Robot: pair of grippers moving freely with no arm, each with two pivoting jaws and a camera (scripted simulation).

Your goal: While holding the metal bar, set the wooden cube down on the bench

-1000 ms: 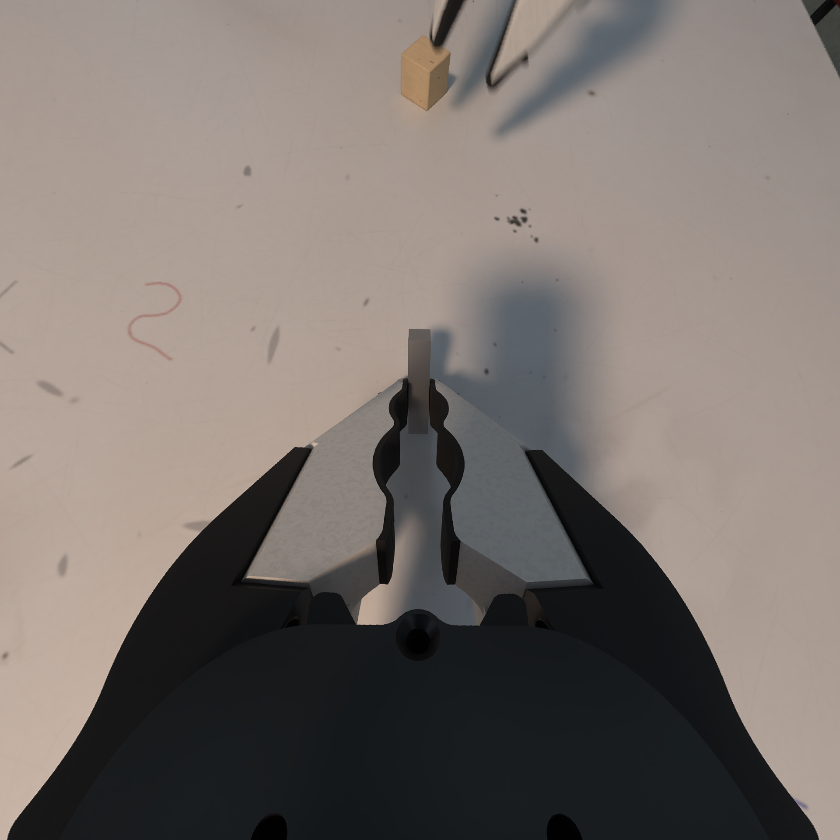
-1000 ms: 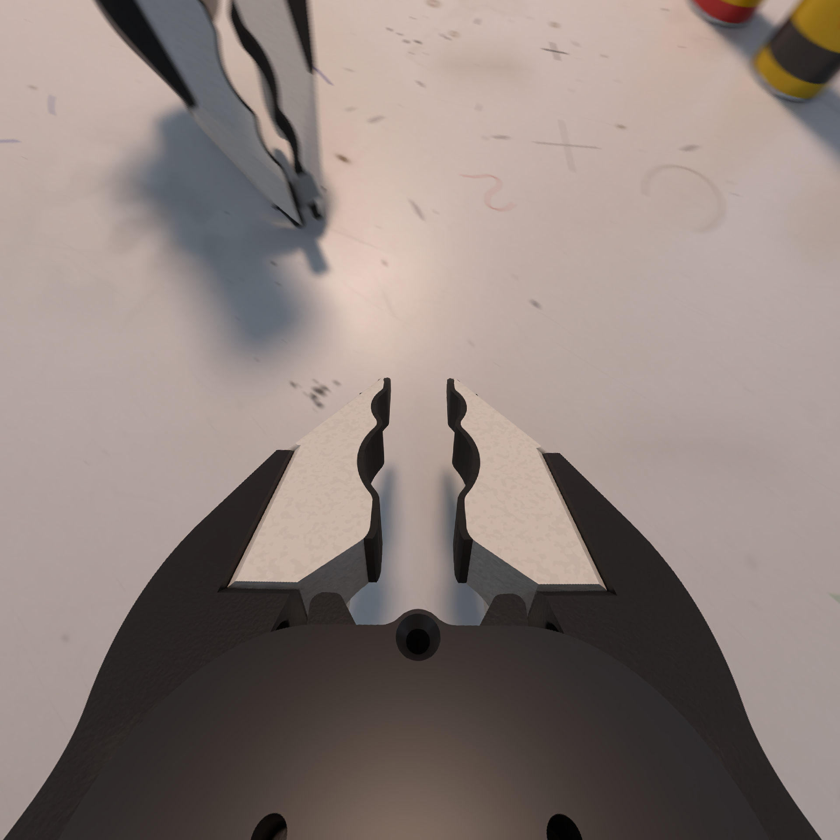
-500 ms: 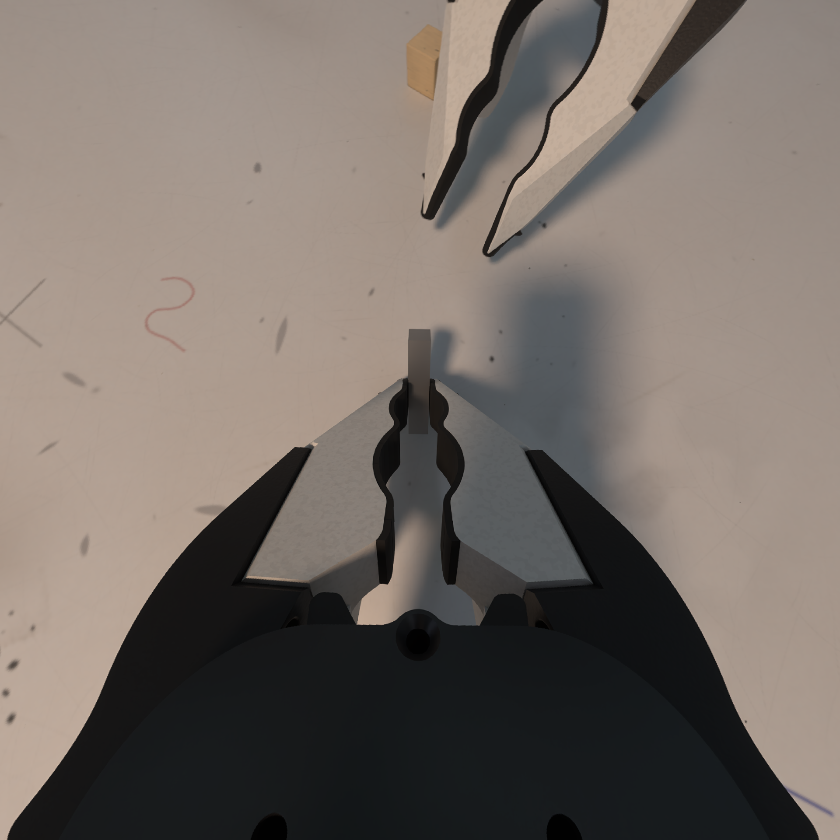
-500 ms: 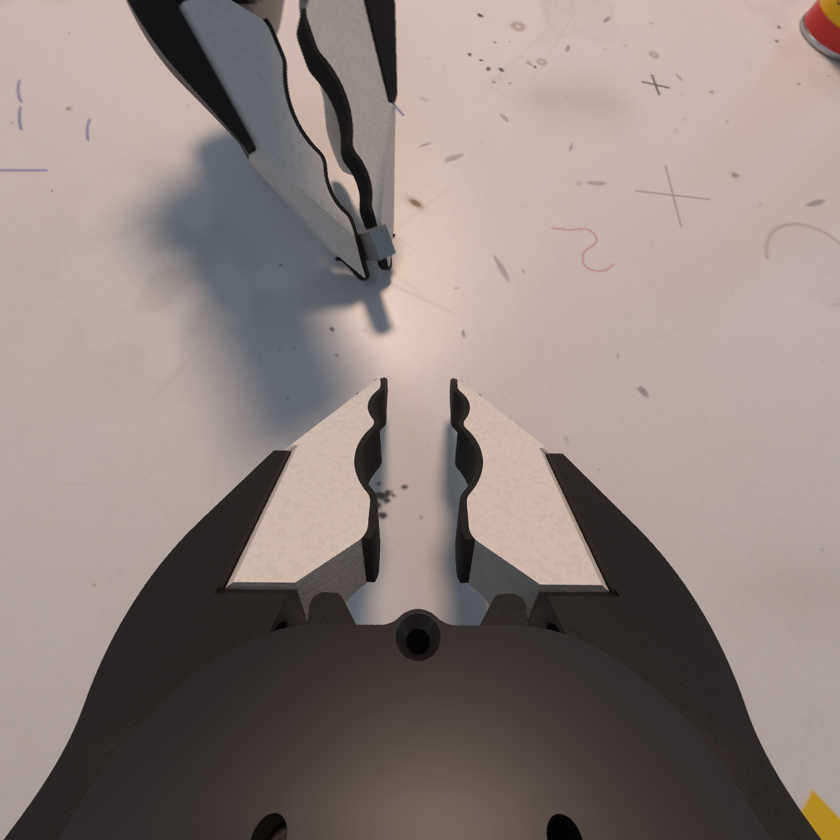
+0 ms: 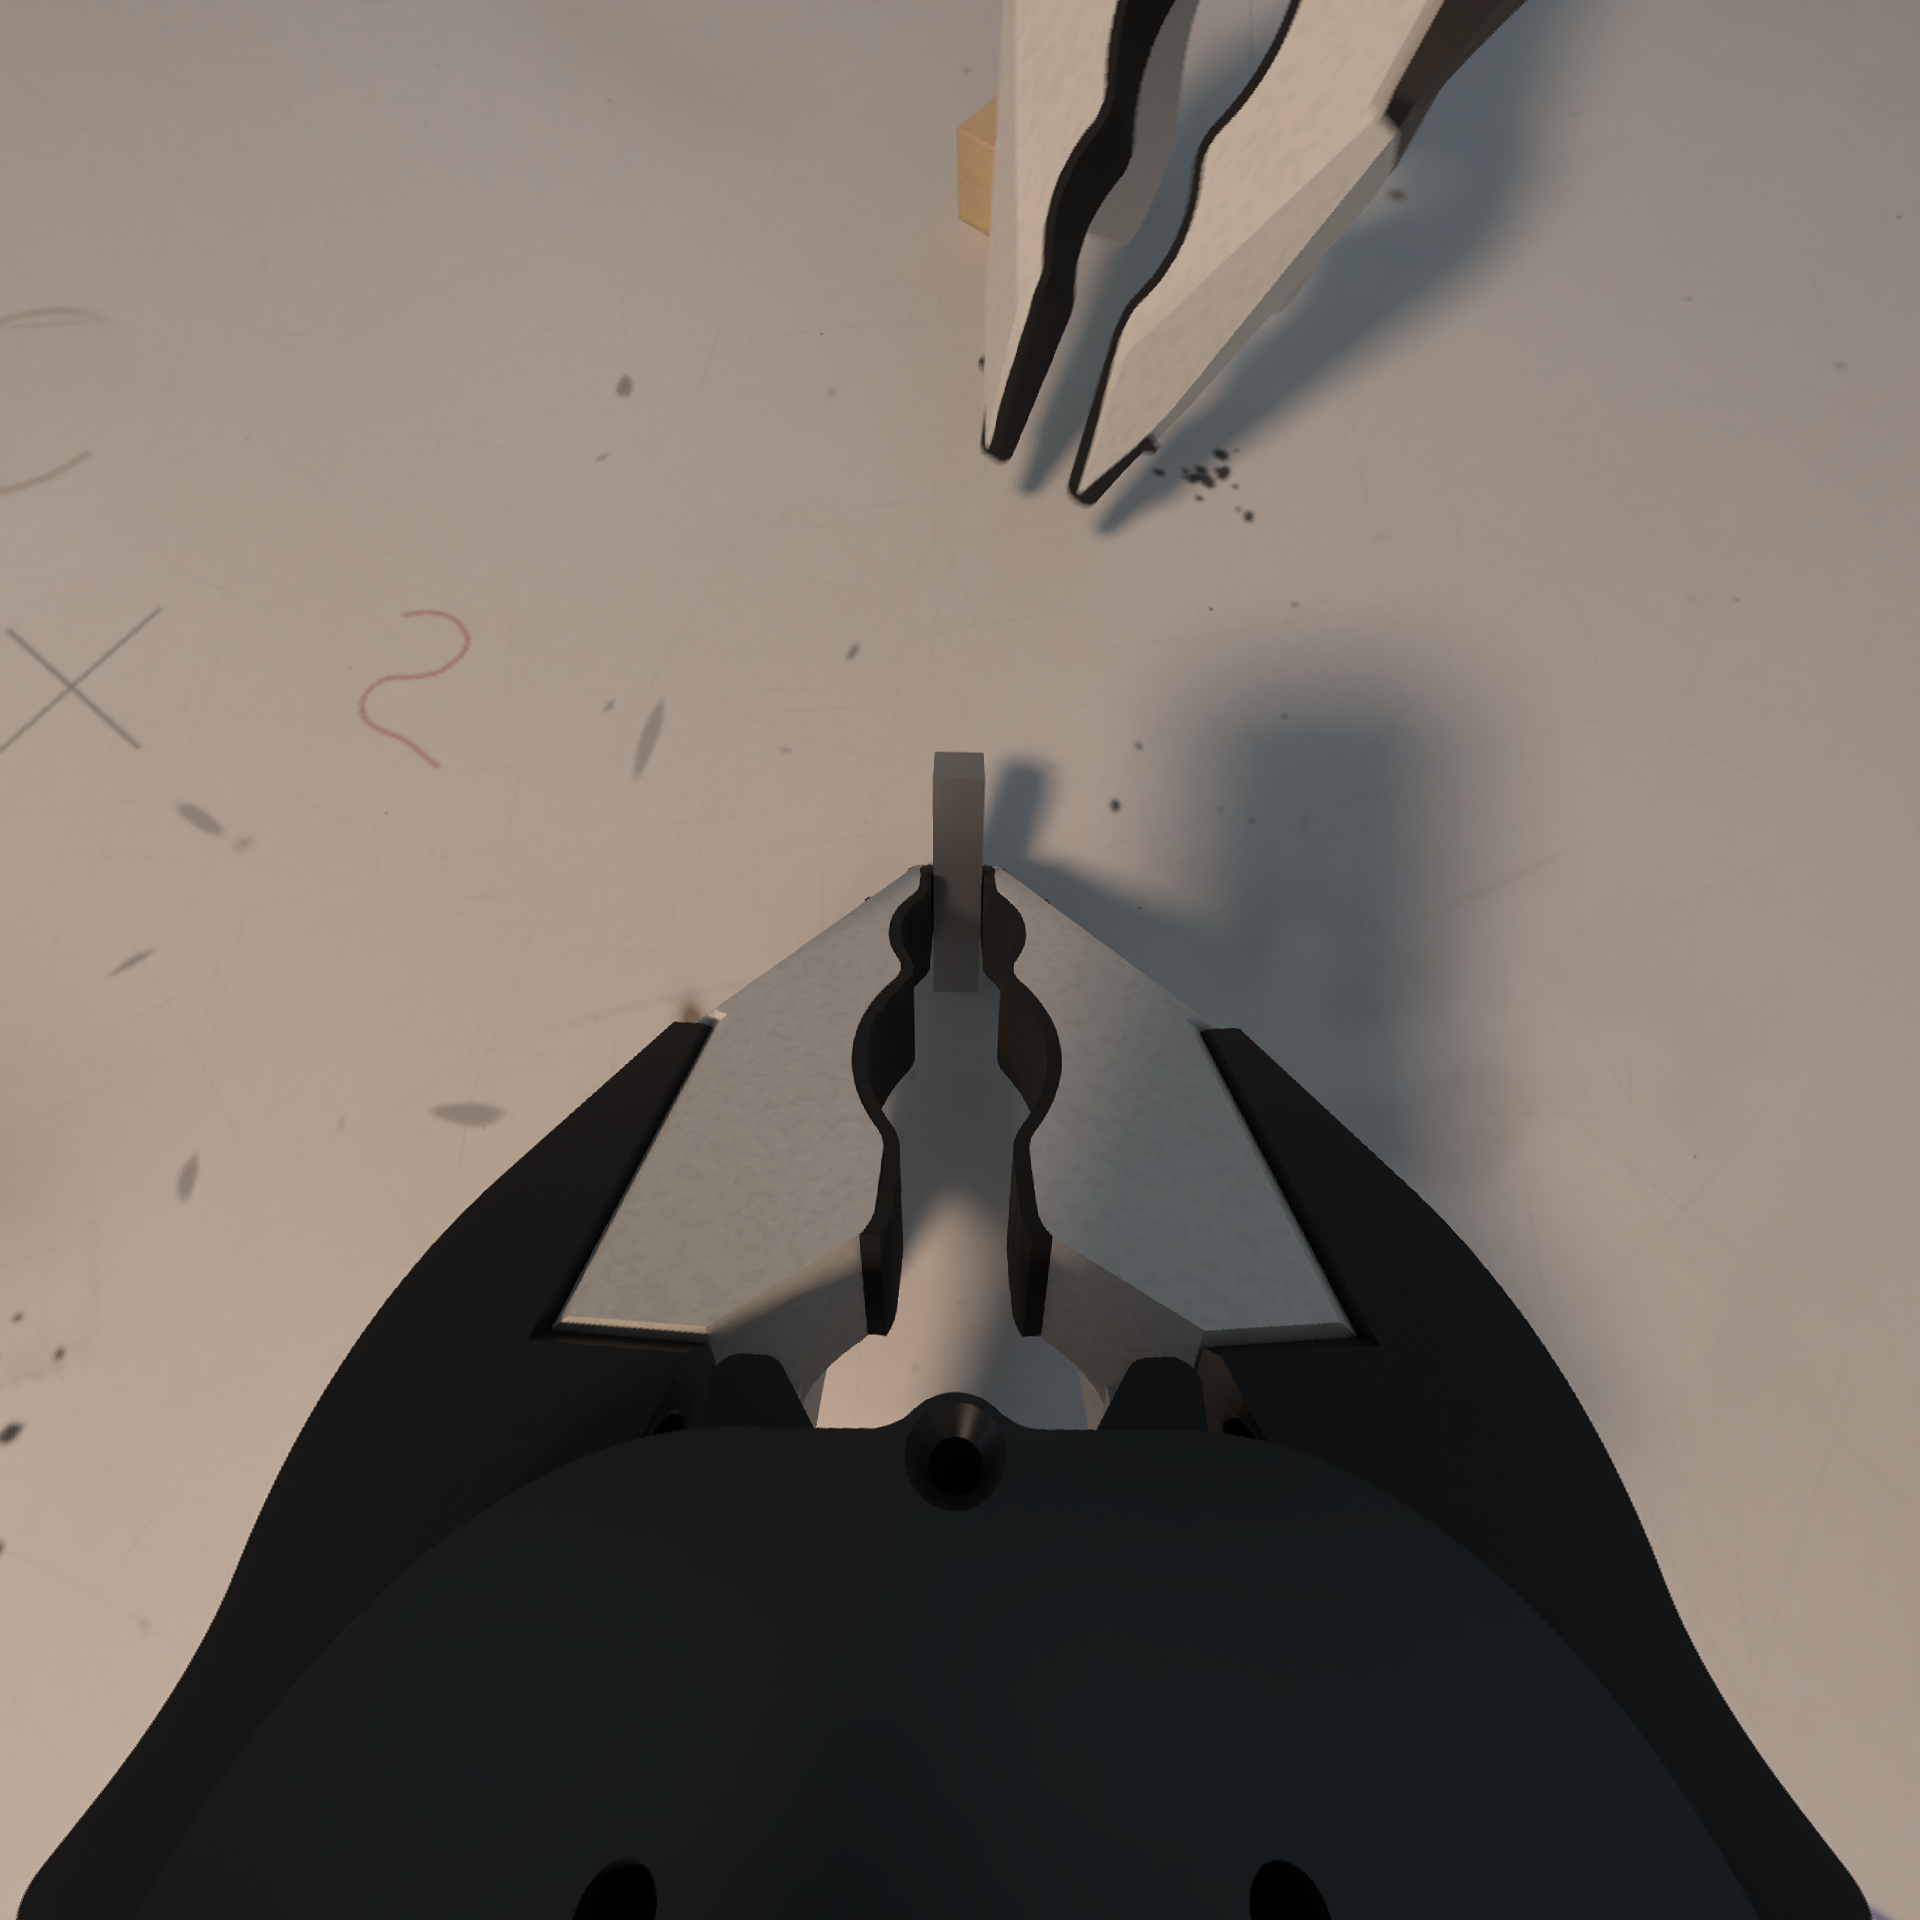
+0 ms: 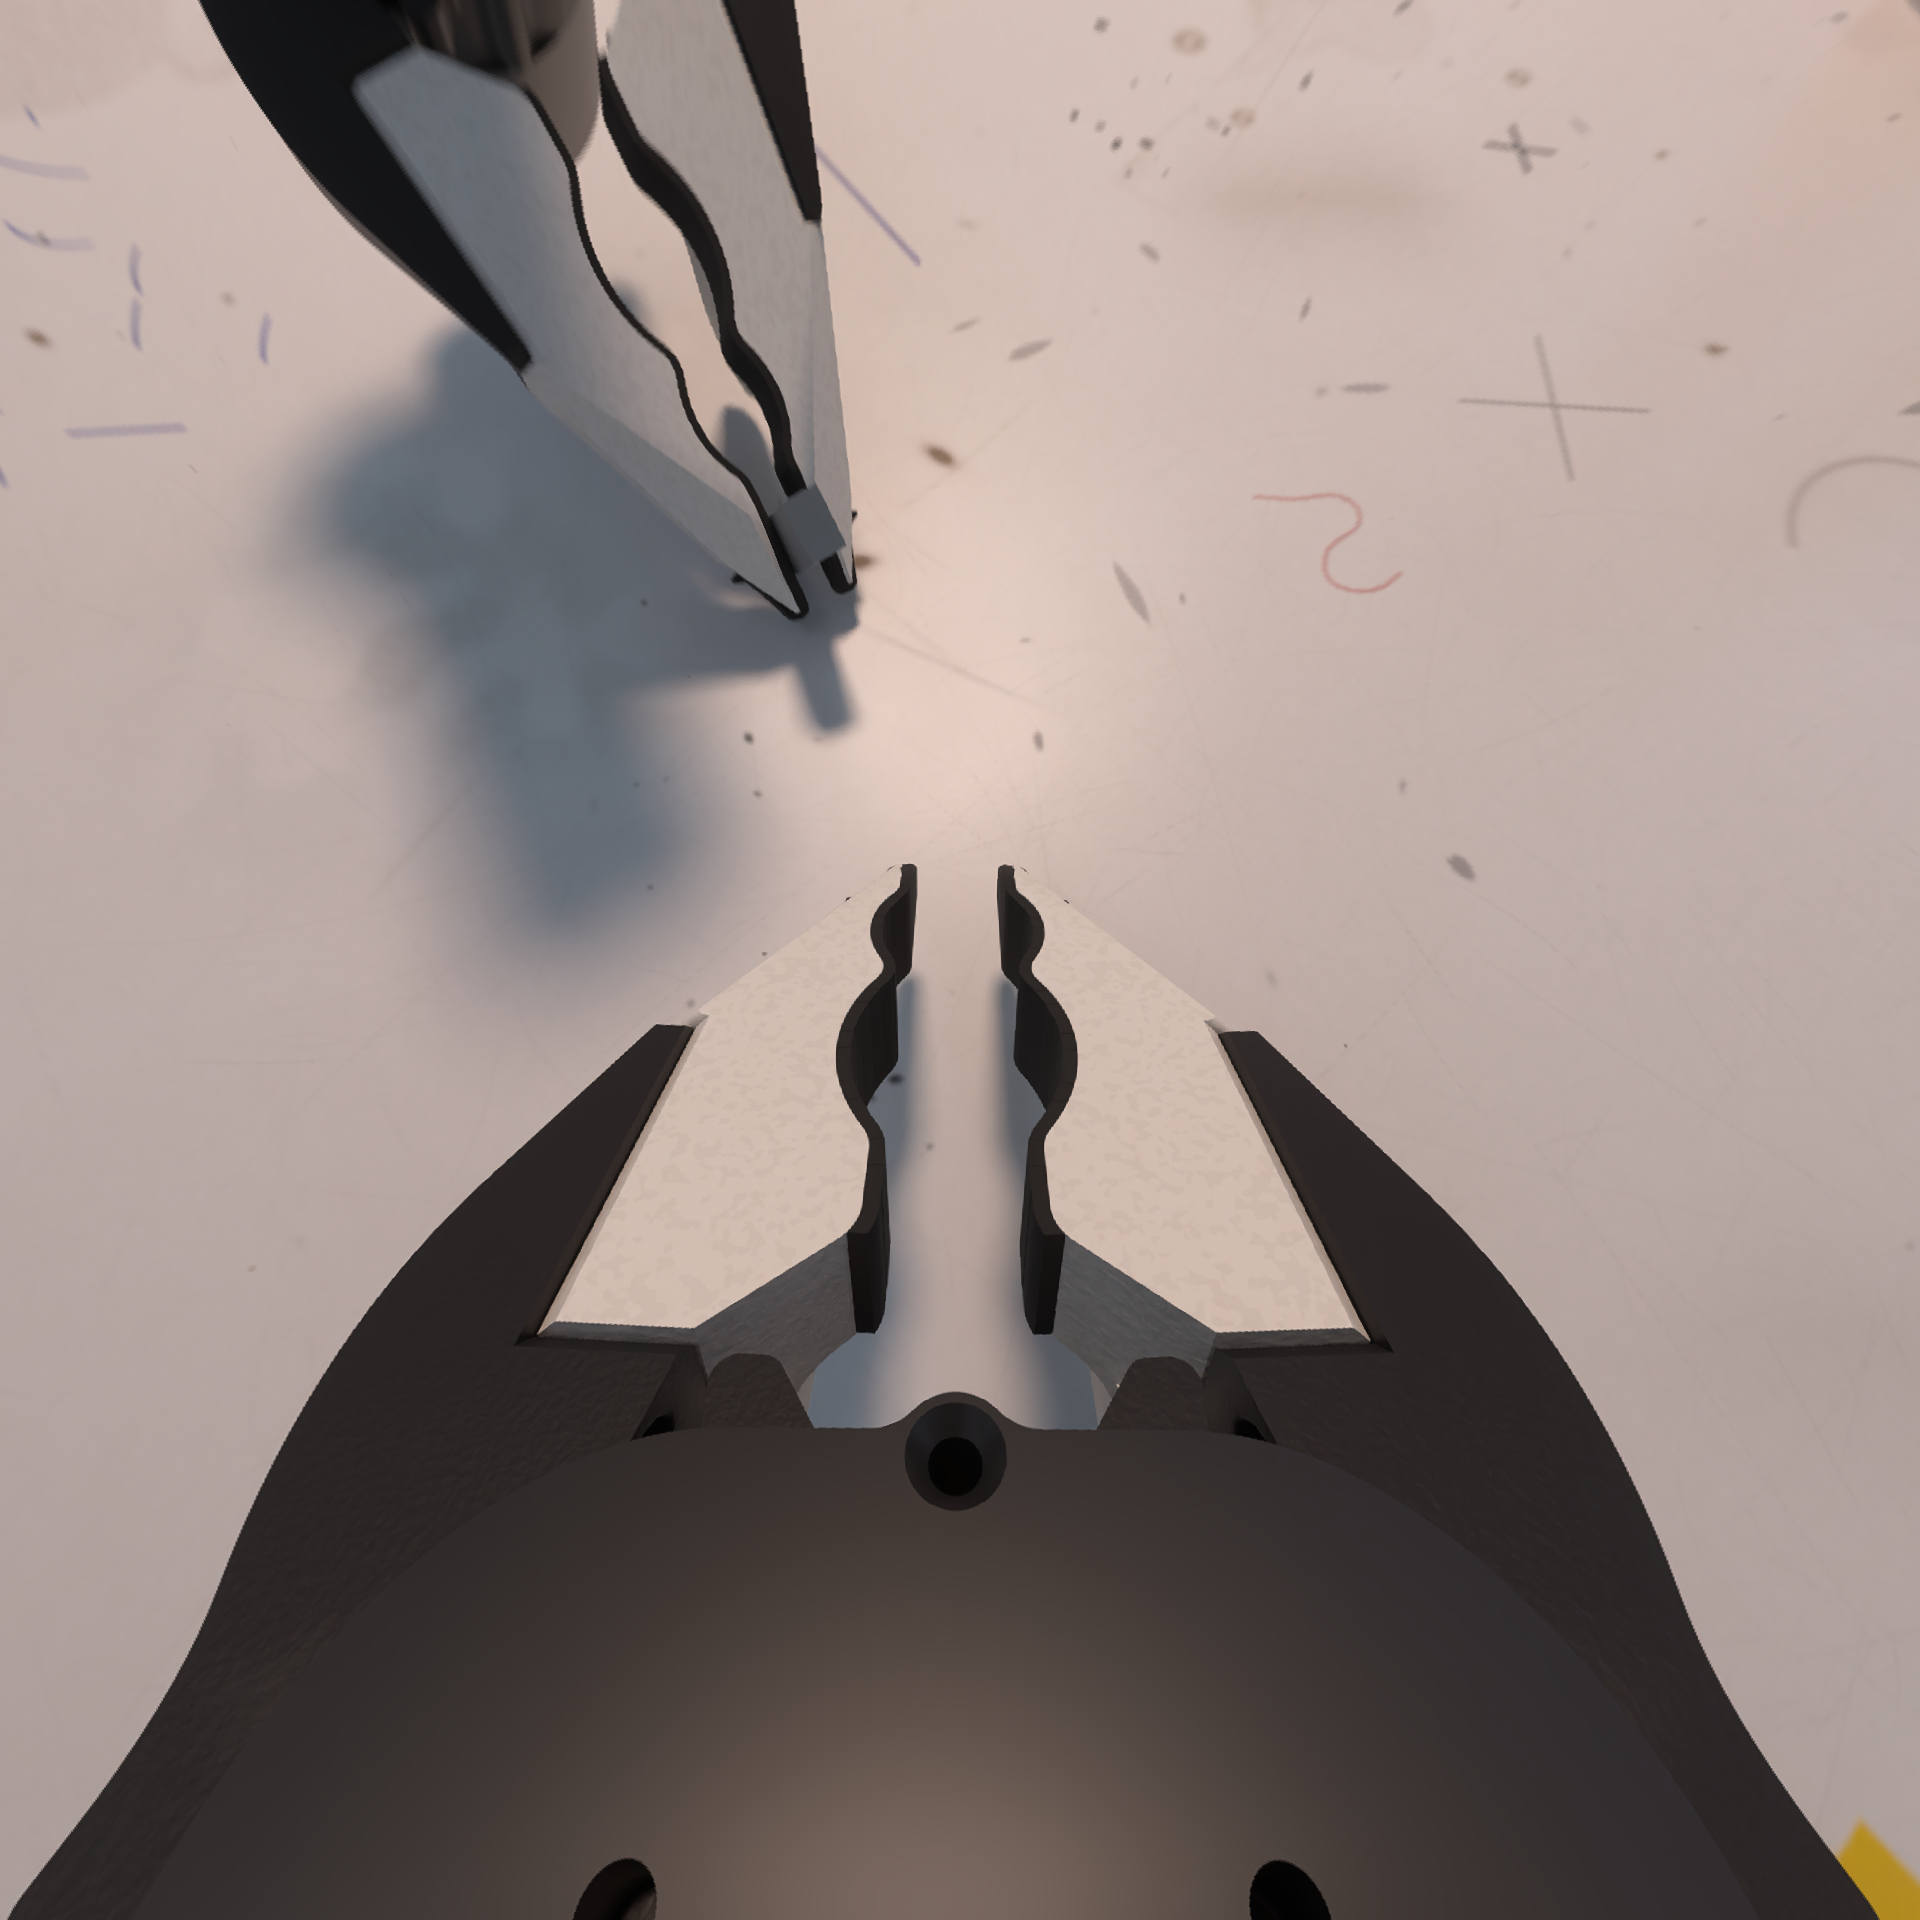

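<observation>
My left gripper [image 5: 957,873] is shut on a small grey metal bar [image 5: 957,821], which sticks out past the fingertips just above the pale bench [image 5: 312,1039]. The wooden cube [image 5: 977,177] rests on the bench at the far top, mostly hidden behind a finger of my right gripper [image 5: 1039,473]. In the right wrist view, my right gripper [image 6: 956,878] is open with a narrow gap and holds nothing, low over the bench. The left gripper [image 6: 816,592] shows ahead of it to the upper left, with the bar [image 6: 814,525] pinched at its tips.
Pen marks lie on the bench: a red squiggle [image 5: 416,686], a cross [image 5: 73,681] and a cluster of dark specks [image 5: 1205,478]. A yellow corner [image 6: 1881,1881] shows at the lower right of the right wrist view.
My right gripper has come away from the cube toward the left gripper, still open and empty. The cube stays on the bench, now mostly covered. The left gripper keeps the bar.
</observation>
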